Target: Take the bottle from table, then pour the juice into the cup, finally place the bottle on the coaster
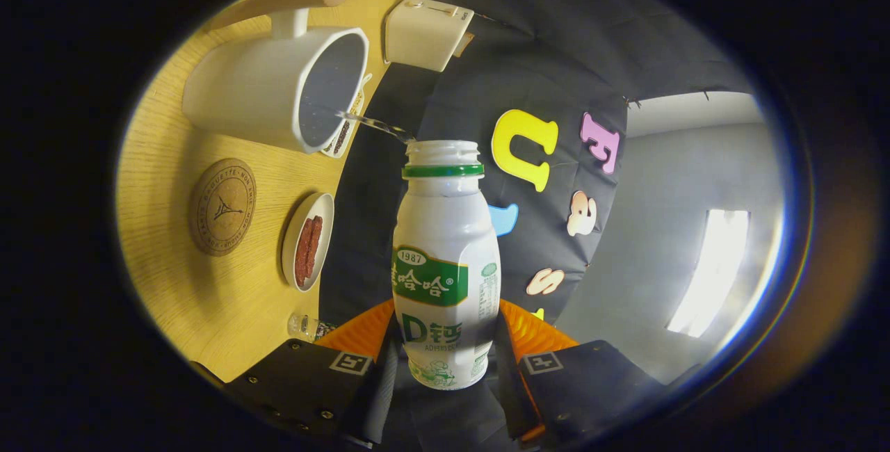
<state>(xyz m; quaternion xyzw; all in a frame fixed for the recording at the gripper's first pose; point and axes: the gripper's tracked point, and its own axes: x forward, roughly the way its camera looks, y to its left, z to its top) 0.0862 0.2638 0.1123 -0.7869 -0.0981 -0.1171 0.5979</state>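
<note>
Between the fingers, the gripper [445, 358] clamps the uncapped bottle [445, 264] on both sides. A thin stream [375, 125] runs from its mouth into the white cup [278, 90]. Beside the cup lie the coaster [222, 207] and a small dish [308, 241] on the table [174, 285].

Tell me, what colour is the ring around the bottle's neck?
Green. The gripper view shows the ring on the bottle.
</note>
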